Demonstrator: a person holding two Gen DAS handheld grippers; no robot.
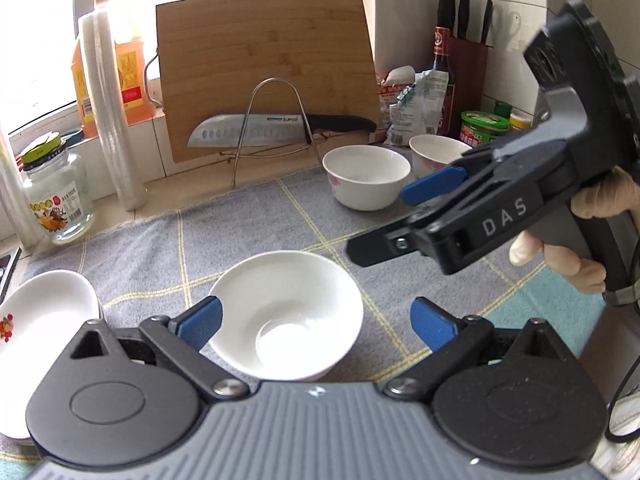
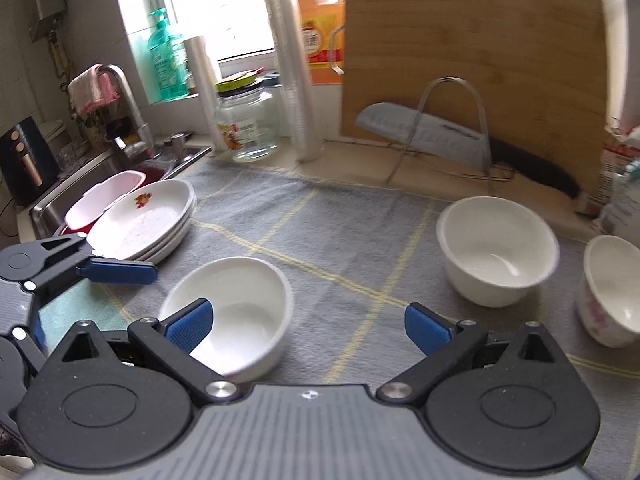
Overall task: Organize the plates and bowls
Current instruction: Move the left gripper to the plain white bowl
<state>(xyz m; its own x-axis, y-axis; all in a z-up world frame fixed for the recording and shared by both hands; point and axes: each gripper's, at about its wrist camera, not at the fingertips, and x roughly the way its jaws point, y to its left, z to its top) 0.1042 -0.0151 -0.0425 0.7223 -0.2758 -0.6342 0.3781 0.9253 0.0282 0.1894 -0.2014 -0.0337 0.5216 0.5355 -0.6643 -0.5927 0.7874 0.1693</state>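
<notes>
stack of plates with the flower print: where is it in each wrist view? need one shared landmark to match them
Left wrist: the stack of plates sits at the far left edge, low in the picture, left of the plain white bowl and partly cut off.
Right wrist: the stack of plates lies left of centre at mid height, beside the sink, beyond the same bowl.
Shared landmark: the bamboo cutting board standing behind the knife.
</notes>
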